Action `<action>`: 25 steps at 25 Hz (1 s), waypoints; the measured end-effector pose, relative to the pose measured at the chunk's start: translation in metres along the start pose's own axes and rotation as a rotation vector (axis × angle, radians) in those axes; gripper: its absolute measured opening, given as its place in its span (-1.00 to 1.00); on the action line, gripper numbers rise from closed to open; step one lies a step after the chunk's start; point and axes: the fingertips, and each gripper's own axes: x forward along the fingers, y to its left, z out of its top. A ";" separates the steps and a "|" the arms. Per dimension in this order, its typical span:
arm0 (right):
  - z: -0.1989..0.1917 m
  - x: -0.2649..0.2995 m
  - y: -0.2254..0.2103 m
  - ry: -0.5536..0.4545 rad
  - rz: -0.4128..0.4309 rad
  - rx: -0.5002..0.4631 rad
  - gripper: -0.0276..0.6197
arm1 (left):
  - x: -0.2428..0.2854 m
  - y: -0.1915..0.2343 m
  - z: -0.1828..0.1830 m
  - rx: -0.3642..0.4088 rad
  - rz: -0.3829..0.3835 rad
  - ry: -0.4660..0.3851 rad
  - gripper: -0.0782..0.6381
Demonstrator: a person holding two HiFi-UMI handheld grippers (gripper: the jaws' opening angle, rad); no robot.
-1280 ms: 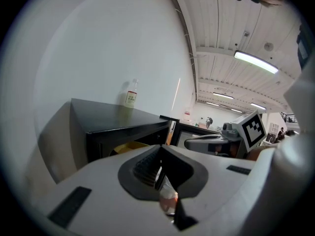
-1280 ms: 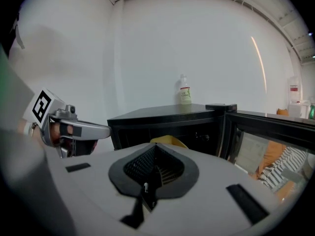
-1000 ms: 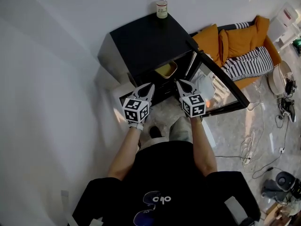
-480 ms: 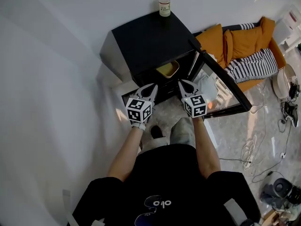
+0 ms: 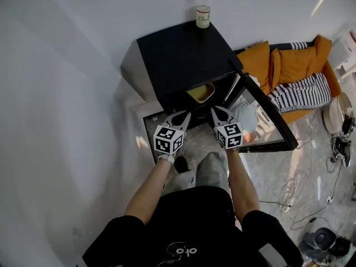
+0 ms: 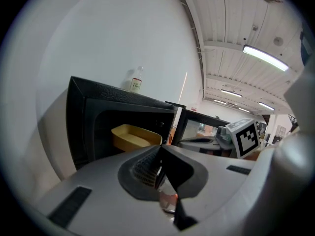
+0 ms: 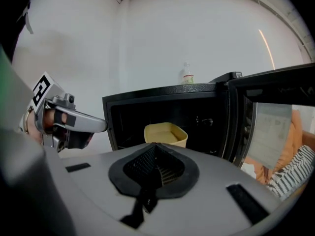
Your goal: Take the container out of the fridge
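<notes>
1. The pale yellow, shallow rectangular tub with rounded corners sits inside the small black box-shaped fridge, close to the open front, with nothing visible beside it. The glass-fronted door stands swung wide to the right.
2. It looks like thin moulded plastic with no lid. It is probably light, and its walls would flex a little under a squeeze. I cannot tell whether anything lies in it, so it is best kept level.
3. The smooth, sloping walls may slip. The rolled rim is the better place to pinch, at the near wall or with one claw on each side.
4. The left claw has its tips pressed together on nothing. The right claw is likewise fully closed and empty. Both hang in front of the opening, apart from the tub, and would need to spread first.
5. The fridge top is matte black. A clear plastic bottle with a green-and-white label stands at its back edge.
</notes>
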 end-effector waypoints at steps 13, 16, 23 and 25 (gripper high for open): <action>-0.009 0.028 -0.007 -0.026 0.033 0.017 -0.41 | 0.006 0.006 -0.011 -0.033 0.011 0.005 -0.76; -0.011 0.034 -0.008 -0.021 0.038 0.011 -0.10 | 0.007 0.009 -0.011 -0.045 0.013 0.005 -0.76; -0.012 0.057 -0.014 -0.053 0.062 -0.004 0.65 | 0.014 0.009 -0.010 -0.043 0.010 0.009 -0.76; -0.013 0.066 -0.015 -0.048 0.070 -0.024 0.72 | 0.016 0.011 -0.012 -0.042 0.007 0.011 -0.76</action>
